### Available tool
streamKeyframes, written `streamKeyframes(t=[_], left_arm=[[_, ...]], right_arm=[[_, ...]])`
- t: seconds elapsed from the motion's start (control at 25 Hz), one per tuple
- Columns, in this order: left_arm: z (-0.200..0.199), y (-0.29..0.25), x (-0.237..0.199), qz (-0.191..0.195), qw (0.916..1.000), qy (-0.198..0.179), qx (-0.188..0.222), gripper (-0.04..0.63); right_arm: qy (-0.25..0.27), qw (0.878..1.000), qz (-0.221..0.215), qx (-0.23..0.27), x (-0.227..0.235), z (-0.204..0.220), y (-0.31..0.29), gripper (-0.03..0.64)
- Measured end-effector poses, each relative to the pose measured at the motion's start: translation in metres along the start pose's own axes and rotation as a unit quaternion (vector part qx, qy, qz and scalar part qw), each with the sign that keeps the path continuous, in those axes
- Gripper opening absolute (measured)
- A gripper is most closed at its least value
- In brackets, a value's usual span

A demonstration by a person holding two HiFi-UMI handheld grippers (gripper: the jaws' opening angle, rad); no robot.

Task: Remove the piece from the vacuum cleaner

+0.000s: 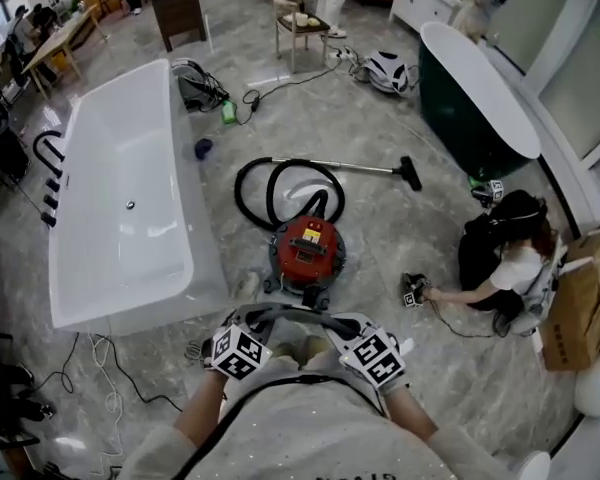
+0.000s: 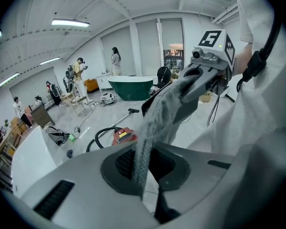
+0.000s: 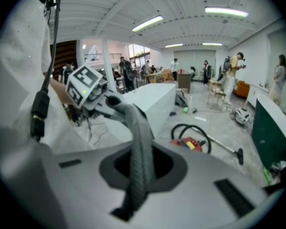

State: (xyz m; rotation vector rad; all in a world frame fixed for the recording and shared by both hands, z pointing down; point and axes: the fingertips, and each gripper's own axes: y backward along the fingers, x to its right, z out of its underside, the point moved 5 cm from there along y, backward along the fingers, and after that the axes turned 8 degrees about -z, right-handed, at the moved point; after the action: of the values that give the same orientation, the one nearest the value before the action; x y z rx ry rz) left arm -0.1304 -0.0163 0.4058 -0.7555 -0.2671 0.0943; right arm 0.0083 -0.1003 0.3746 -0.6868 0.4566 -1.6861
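Note:
The red vacuum cleaner stands on the floor ahead of me, its black hose coiled behind it and its wand lying to the right. A grey, woven, sleeve-like piece arcs between my two grippers, close to my chest and apart from the vacuum. My left gripper is shut on one end of it. My right gripper is shut on the other end. Each gripper view shows the opposite gripper holding the strip: the right gripper and the left gripper.
A white bathtub lies to the left and a dark green tub at the back right. A person sits on the floor at the right beside a cardboard box. Cables trail near my left side.

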Motion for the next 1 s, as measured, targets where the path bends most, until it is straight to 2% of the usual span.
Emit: streamKeyframes(t=[0.24, 0.56, 1.0], left_arm=[[-0.021, 0.013, -0.015, -0.018, 0.9997, 0.011, 0.016, 0.032], [-0.033, 0.036, -0.016, -0.029, 0.9990, 0.034, 0.005, 0.032], [-0.038, 0.042, -0.025, -0.004, 0.9980, 0.062, -0.009, 0.032]], right_arm=[[0.022, 1.000, -0.013, 0.018, 0.007, -0.026, 0.013, 0.026], [0.036, 0.998, -0.045, 0.020, 0.002, -0.044, 0.027, 0.026], [0.047, 0.995, -0.080, 0.024, 0.007, -0.059, 0.029, 0.026]])
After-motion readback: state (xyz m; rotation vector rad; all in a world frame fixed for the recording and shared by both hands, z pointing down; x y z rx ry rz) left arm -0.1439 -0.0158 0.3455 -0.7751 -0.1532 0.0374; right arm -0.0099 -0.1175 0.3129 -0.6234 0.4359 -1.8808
